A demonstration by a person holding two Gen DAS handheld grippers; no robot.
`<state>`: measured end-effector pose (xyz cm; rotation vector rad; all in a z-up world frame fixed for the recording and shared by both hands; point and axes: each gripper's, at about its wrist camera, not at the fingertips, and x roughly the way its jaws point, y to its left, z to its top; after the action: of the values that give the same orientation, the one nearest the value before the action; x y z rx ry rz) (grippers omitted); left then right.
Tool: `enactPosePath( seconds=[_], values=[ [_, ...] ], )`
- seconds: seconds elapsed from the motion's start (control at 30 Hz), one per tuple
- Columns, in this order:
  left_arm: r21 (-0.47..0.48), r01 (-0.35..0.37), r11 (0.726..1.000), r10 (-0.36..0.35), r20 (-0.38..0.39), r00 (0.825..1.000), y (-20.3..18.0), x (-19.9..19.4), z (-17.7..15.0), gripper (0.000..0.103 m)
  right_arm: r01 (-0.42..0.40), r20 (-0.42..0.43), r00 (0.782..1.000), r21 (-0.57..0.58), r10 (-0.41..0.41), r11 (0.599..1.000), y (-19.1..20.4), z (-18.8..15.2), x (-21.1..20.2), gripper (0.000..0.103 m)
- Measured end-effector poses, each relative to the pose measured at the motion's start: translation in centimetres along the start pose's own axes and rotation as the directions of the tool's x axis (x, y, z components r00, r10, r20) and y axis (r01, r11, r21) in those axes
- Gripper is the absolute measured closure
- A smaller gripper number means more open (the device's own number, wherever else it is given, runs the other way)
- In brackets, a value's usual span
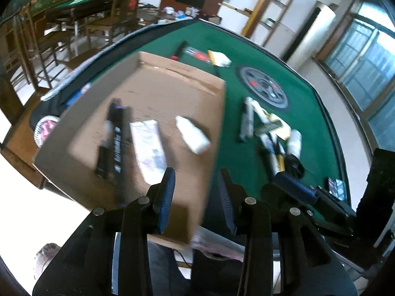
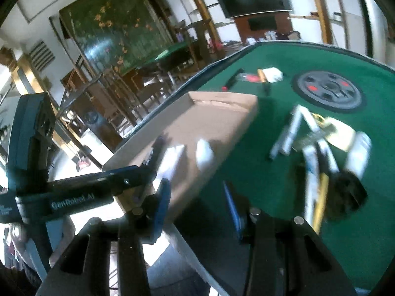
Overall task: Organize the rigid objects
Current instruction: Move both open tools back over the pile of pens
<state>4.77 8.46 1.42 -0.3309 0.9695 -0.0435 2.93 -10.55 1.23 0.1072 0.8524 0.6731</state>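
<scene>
A shallow cardboard box (image 1: 158,81) sits on the green table (image 1: 197,39). It holds a black marker (image 1: 116,143), a white tube (image 1: 148,145) and a white bottle (image 1: 192,133). A pile of pens, tubes and a white bottle (image 1: 271,133) lies to its right. My left gripper (image 1: 197,185) is open and empty above the box's near corner. My right gripper (image 2: 197,197) is open and empty over the box edge (image 2: 222,113), left of the pile (image 2: 321,148). The left gripper's body (image 2: 74,192) shows in the right wrist view.
A round black dial (image 1: 264,88) is set in the table's middle. More small items (image 1: 205,56) lie at the far side beyond the box. Chairs and another table (image 1: 74,7) stand behind. A small fan (image 1: 45,128) sits beside the box.
</scene>
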Motion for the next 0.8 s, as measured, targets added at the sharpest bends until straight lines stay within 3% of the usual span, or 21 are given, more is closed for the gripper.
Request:
enactPosePath(
  seconds=[0.4, 0.73, 0.8],
  values=[
    [0.096, 0.047, 0.994, -0.038, -0.098, 0.994, -5.9, 2.1, -2.4, 0.068, 0.052, 0.006, 0.999, 0.118, -0.053, 0.992, -5.9, -3.3, -4.0, 0.060],
    [0.057, 0.130, 0.990, -0.115, -0.216, 0.970, -7.2, 4.9, -2.8, 0.068, 0.119, -0.024, 0.993, 0.196, -0.117, 0.973, -9.2, -3.8, -4.2, 0.062],
    [0.059, 0.134, 0.989, -0.118, -0.218, 0.969, -7.5, 5.2, -2.8, 0.060, 0.149, -0.020, 0.989, 0.194, -0.148, 0.970, -9.4, -3.7, -4.5, 0.062]
  ],
)
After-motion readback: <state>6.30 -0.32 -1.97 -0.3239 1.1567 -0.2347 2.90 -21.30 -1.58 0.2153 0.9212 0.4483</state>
